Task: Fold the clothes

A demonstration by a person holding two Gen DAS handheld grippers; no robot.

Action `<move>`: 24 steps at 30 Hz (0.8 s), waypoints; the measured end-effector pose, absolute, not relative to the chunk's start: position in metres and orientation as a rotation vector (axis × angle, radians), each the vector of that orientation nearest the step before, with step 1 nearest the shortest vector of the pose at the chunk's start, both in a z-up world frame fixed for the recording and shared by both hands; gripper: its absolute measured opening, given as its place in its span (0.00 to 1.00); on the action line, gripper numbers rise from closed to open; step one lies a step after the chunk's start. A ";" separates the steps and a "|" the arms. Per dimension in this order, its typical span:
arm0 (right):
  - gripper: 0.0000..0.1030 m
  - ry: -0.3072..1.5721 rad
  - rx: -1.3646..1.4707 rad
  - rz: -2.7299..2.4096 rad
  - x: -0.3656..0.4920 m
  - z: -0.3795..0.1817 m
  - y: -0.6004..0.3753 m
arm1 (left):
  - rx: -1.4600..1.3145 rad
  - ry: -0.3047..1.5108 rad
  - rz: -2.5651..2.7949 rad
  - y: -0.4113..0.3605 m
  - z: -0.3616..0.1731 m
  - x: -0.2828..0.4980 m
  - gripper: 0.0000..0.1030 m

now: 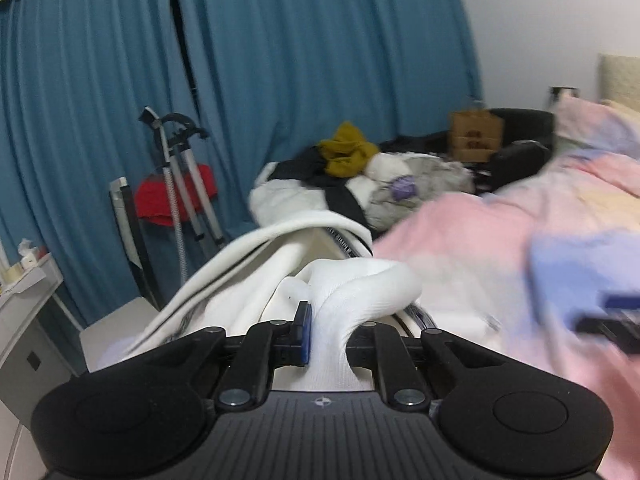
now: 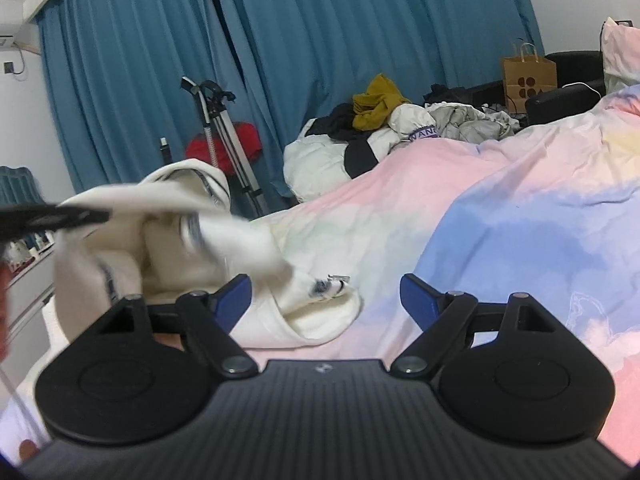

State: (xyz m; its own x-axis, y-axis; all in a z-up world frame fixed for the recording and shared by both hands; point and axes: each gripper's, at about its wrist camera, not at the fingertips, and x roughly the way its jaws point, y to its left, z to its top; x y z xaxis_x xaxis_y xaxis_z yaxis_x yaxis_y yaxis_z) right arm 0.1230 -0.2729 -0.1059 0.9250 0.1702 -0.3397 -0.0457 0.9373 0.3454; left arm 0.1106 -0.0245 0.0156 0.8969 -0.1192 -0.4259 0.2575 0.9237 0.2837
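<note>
A cream-white garment [image 1: 352,292] with dark trim is bunched between the fingers of my left gripper [image 1: 326,332], which is shut on it and holds it lifted above the bed. In the right wrist view the same garment [image 2: 168,240] hangs at the left, blurred, its lower part resting on the pastel duvet [image 2: 500,208]. My right gripper [image 2: 326,296] is open and empty, low over the duvet, just right of the garment. The left gripper [image 2: 52,216] shows at the far left of that view as a dark blur. The right gripper [image 1: 608,320] shows blurred at the right of the left wrist view.
A pile of clothes [image 2: 384,128], white, black, mustard and grey, lies at the bed's far side. A brown paper bag [image 2: 528,76] and a black chair [image 2: 568,80] stand behind it. Blue curtains [image 2: 280,40], a garment steamer stand [image 2: 216,120] and a white desk [image 1: 28,300] are at the left.
</note>
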 end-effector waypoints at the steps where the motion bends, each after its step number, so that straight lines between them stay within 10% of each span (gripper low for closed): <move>1: 0.81 0.378 0.338 0.117 0.121 -0.105 -0.271 | 0.351 0.422 -0.217 -0.020 0.014 0.093 0.12; 15: 0.81 0.470 0.428 0.109 0.112 -0.111 -0.273 | 0.454 0.612 -0.293 0.010 -0.039 0.020 0.18; 24: 0.81 0.468 0.454 0.104 0.109 -0.113 -0.276 | 0.427 0.482 -0.446 -0.023 -0.002 0.031 0.83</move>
State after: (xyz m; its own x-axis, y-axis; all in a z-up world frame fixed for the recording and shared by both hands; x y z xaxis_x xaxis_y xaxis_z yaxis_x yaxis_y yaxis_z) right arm 0.1094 -0.2765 -0.1134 0.8891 0.1992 -0.4121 0.0058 0.8953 0.4454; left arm 0.0309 -0.0231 -0.0018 0.7952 -0.3035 -0.5249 0.4993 0.8190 0.2829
